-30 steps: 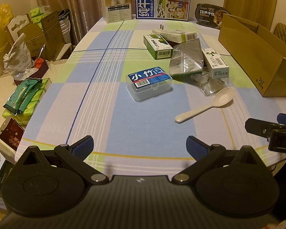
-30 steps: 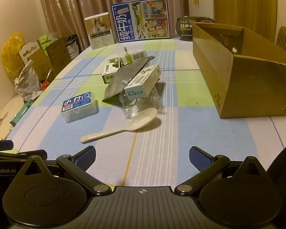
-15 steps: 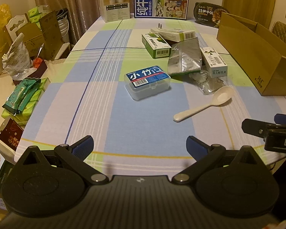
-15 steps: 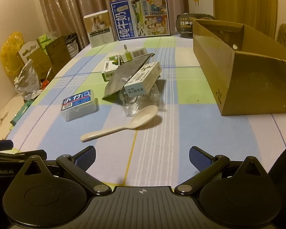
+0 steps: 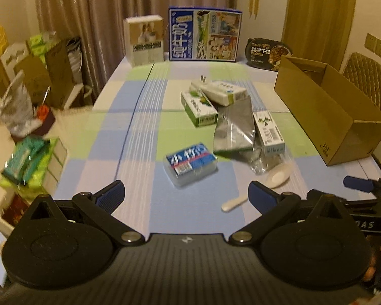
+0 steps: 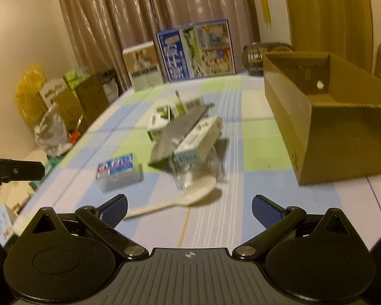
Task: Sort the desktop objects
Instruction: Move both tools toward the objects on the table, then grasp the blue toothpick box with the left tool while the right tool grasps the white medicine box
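Observation:
On the checked tablecloth lie a clear case with a blue label, a white plastic spoon, a silver foil pouch, several green-and-white cartons and a crumpled clear wrapper. An open cardboard box stands at the right. My left gripper is open and holds nothing, just short of the blue-label case. My right gripper is open, with the spoon handle between its fingertips' line.
A blue milk carton box, a white box and a black food tray stand at the far edge. Cardboard boxes and bags crowd the left side beyond the table. A padded chair is behind the box.
Both grippers have moved forward and lower toward the objects; the case and spoon now sit closer to the fingertips. Both stay open.

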